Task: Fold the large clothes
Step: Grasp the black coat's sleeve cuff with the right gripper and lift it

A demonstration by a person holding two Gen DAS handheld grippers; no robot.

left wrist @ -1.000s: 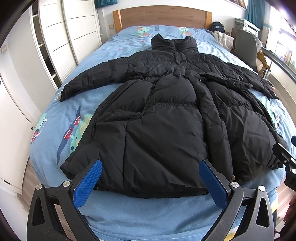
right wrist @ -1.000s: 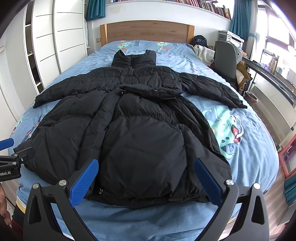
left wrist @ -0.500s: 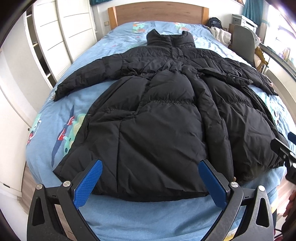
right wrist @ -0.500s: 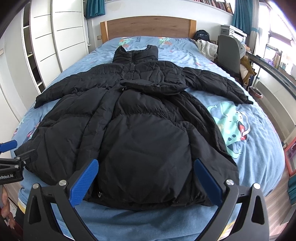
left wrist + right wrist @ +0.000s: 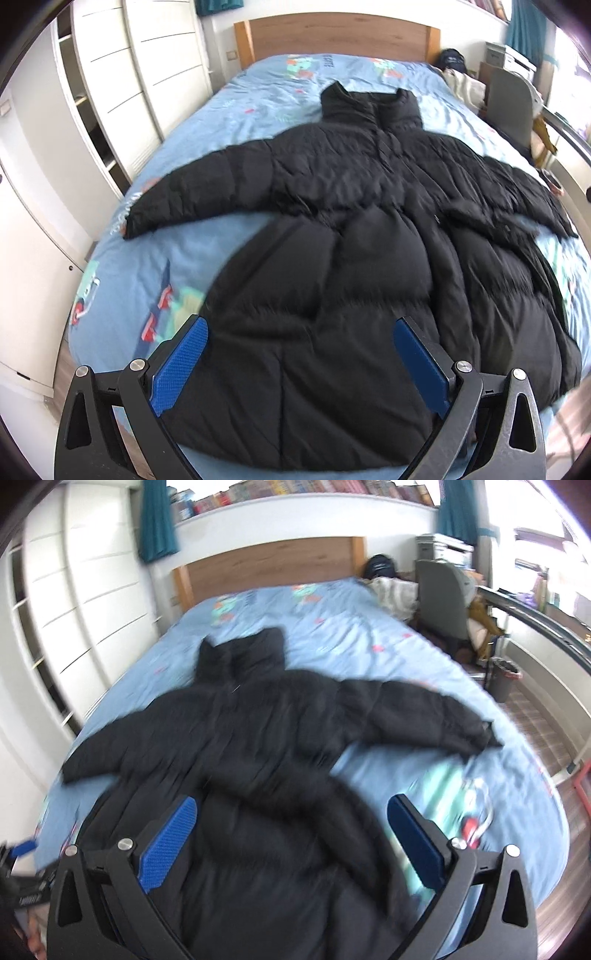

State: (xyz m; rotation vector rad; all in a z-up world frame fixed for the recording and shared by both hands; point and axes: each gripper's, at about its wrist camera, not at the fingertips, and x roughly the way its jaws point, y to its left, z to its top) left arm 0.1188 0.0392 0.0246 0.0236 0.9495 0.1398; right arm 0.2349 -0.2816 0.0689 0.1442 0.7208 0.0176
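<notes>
A long black puffer coat (image 5: 351,266) lies flat on the blue patterned bed (image 5: 207,140), collar toward the headboard and both sleeves spread out. It also shows in the right wrist view (image 5: 258,760), blurred. My left gripper (image 5: 301,365) is open and empty above the coat's lower left part. My right gripper (image 5: 291,845) is open and empty above the coat's lower right part. The left gripper's tip shows at the lower left edge of the right wrist view (image 5: 22,849).
White wardrobe doors (image 5: 129,81) stand close along the bed's left side. A wooden headboard (image 5: 336,37) is at the far end. A grey chair (image 5: 439,598) with clothes and a bin (image 5: 504,677) stand right of the bed.
Both grippers have moved forward over the coat's hem and tilted up, so the hem now lies beneath them. The right wrist view is motion-blurred. Both stay open.
</notes>
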